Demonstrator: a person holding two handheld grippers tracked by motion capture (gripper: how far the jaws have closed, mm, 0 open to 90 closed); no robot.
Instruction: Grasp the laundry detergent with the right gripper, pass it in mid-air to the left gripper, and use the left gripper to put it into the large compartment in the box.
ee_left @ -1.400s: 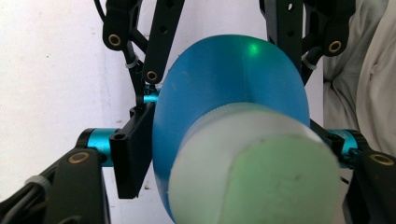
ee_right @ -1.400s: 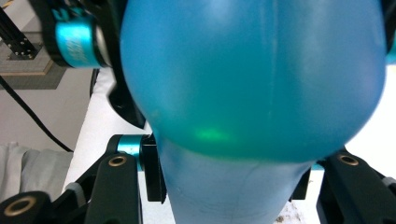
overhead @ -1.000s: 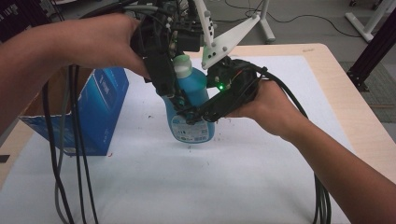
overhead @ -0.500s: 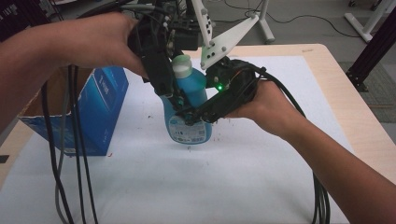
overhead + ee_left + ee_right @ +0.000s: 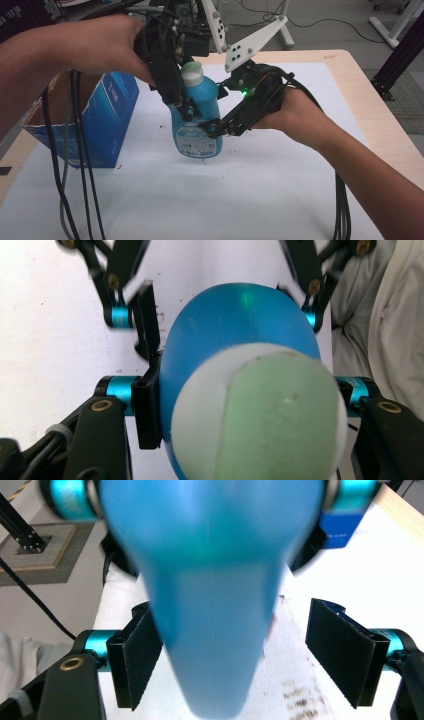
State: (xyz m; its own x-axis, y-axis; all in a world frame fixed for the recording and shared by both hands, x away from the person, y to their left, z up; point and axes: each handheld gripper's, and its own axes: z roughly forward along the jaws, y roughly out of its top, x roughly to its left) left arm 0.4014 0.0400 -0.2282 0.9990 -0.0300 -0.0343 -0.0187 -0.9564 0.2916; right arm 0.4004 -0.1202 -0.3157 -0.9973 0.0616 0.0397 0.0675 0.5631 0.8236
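- Here's the worktop (image 5: 350,75): pale wood, its bare edge showing along the far side and down the right.
- A big white sheet (image 5: 225,200) lies flat on it and covers nearly the whole surface, with small dark specks scattered across the middle.
- A blue cardboard box (image 5: 107,120) stands on the sheet at the left, top flaps open, brown inside.
- The blue bottle (image 5: 196,125) is upright at the sheet's centre, white cap on top, label facing us; whether its base touches the sheet I can't tell.
- Black cables (image 5: 75,190) trail down over the sheet's near left corner.
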